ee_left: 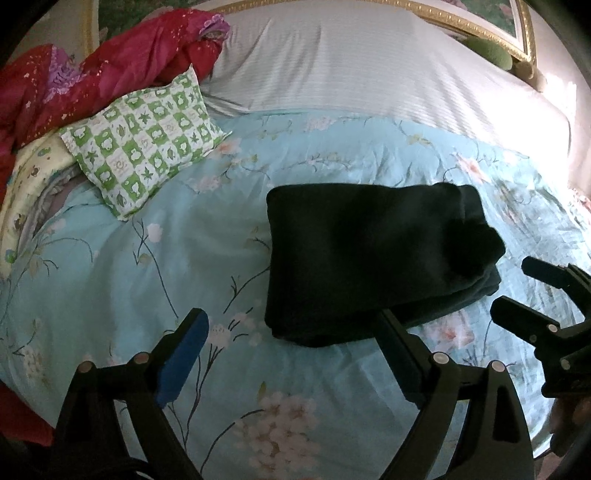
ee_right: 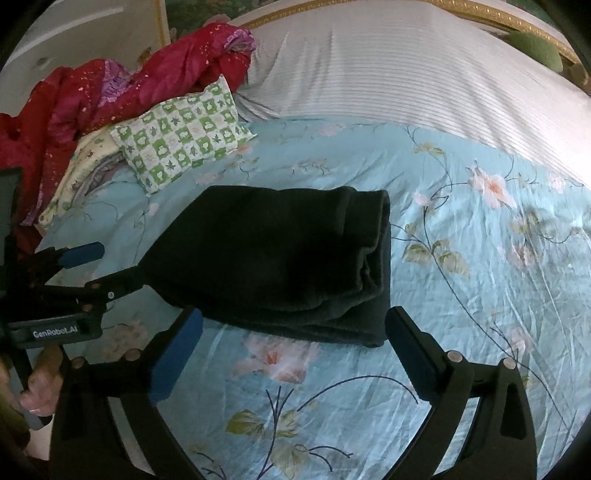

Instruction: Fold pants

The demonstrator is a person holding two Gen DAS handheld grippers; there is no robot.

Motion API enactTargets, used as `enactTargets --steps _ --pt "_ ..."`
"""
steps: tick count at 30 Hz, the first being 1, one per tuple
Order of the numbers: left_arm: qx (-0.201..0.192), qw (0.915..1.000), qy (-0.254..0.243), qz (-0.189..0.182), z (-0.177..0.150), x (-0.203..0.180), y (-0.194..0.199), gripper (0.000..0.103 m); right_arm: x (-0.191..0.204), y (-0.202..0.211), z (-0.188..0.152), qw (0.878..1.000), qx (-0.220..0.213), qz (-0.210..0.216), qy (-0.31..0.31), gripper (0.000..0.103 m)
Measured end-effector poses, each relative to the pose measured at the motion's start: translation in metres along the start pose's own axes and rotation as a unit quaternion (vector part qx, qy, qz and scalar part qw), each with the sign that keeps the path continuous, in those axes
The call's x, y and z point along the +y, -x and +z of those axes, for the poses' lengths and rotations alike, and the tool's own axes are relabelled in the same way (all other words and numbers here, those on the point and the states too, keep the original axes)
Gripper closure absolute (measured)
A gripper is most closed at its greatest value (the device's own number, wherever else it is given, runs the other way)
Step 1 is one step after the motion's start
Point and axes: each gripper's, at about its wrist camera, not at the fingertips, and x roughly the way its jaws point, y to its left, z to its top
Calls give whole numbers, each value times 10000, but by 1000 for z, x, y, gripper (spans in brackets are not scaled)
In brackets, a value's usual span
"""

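The dark pants (ee_left: 369, 254) lie folded into a thick rectangle on the light blue floral bedcover (ee_left: 147, 280). My left gripper (ee_left: 291, 326) is open just short of the bundle's near left corner, and its right finger overlaps the near edge; nothing sits between the pads. In the right wrist view the pants (ee_right: 277, 251) show stacked layers along their right side. My right gripper (ee_right: 293, 319) is open, its jaws spread wide at the bundle's near edge without clasping it. Each view also shows the other tool: the right gripper (ee_left: 513, 286) beside the pants' right end, the left gripper (ee_right: 118, 262) at their left.
A green-and-white checked pillow (ee_left: 144, 144) and a crumpled red quilt (ee_left: 110, 66) lie at the far left. A white striped sheet (ee_left: 351, 74) covers the far half of the bed, up to a gold-framed board (ee_left: 480, 26). A hand (ee_right: 40, 384) holds the left tool.
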Motion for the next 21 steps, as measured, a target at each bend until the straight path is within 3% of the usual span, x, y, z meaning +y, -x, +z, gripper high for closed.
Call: enactTargets --steps 5,21 --pt "-43 10000 9 43 -4 2 -3 11 2 2 -4 9996 -240 -94 64 3" --pt "-44 10000 10 8 -9 3 -7 10 16 -5 -9 9990 -374 -2 237 3"
